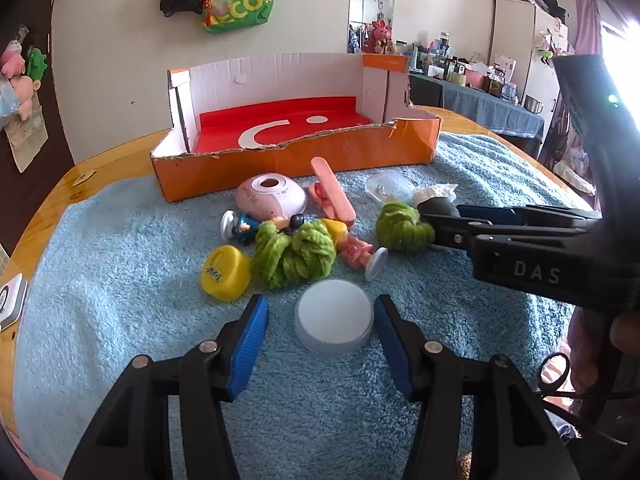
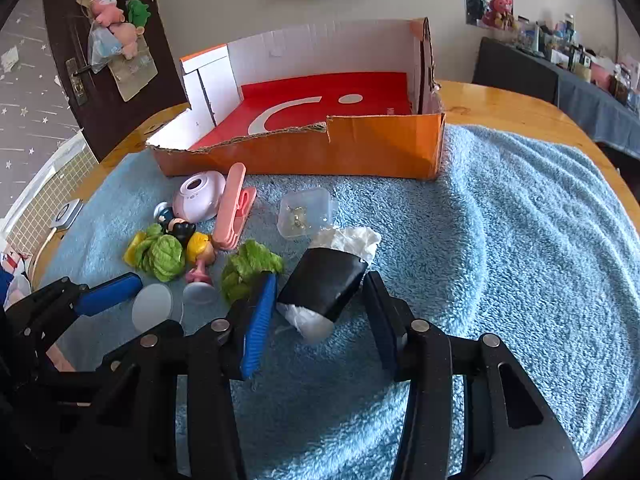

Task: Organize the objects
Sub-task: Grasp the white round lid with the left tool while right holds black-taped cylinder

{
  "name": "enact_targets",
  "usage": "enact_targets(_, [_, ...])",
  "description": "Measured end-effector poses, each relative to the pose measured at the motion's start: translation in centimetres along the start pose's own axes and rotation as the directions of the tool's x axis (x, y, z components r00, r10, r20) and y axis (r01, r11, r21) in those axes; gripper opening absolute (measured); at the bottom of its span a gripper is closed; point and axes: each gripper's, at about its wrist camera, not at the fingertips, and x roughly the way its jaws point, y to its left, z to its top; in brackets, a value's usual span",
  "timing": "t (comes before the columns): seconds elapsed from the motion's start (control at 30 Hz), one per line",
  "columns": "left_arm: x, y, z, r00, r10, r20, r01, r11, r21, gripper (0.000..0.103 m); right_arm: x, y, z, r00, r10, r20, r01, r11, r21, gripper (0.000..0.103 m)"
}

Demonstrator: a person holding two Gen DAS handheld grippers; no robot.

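1. Two grippers: left gripper point(image 1: 320, 334) with jaws part open around a white round lid point(image 1: 334, 318) at lower centre of the left wrist view, one pad just touching its rim, the other apart; nothing lifted.
2. Right gripper point(image 2: 320, 308) part open astride a black pouch point(image 2: 324, 280) stuffed with white tissue, pads close beside it, firm contact not clear.
3. Two green yarn bundles: one point(image 1: 294, 254) mid-frame, one point(image 1: 402, 226) beside the right gripper's tips.
4. Two small figurines, lying tangled with the yarn: dark-haired point(image 1: 248, 228), yellow-haired pink point(image 1: 352, 246).
5. One each: yellow cap point(image 1: 226, 272), pink round gadget point(image 1: 270, 196), pink clip point(image 1: 332, 192), clear plastic box point(image 2: 306, 212).
6. One orange cardboard box point(image 1: 296, 160), red inside, torn front wall, upper centre, holding none of the toys.
7. Right view only: box's small contents, dark door at upper left. Left view only: cluttered shelves at upper right.
8. Blue fluffy towel point(image 2: 520, 240) over a round wooden table point(image 2: 500, 104).
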Motion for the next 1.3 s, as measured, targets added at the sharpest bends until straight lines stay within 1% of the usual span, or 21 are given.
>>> enact_targets(0.1, [0.1,0.0,0.1,1.0,-0.006,0.0,0.006,1.0,-0.003,0.055,0.2,0.0,0.2,1.0,-0.005,0.0,0.005,1.0,-0.001,0.042])
enact_targets(0.23, [0.2,0.1,0.2,1.0,-0.008,0.005,0.008,1.0,-0.006,0.042,0.0,-0.1,0.1,1.0,0.003,0.006,-0.003,1.0,-0.005,0.04])
enact_targets(0.77, [-0.3,0.2,-0.3,1.0,-0.023,0.015,0.023,1.0,-0.015,0.042,-2.0,0.2,-0.5,0.999,0.031,0.041,-0.031,0.999,0.006,0.039])
enact_targets(0.9, [-1.1,0.3,-0.2,0.999,-0.023,0.034,0.024,1.0,-0.016,0.042,-2.8,0.7,-0.3,0.998,0.039,0.058,-0.039,0.999,-0.007,0.039])
enact_targets(1.1, [-2.3,0.7,0.4,0.998,-0.013,0.067,0.014,1.0,-0.012,0.042,-3.7,1.2,0.3,0.996,0.053,0.078,-0.052,0.998,-0.02,0.039])
enact_targets(1.3, [-3.2,1.6,2.0,0.995,-0.007,0.098,0.008,1.0,-0.014,0.042,-4.4,1.5,1.0,0.994,0.061,0.096,-0.058,0.998,-0.035,0.039])
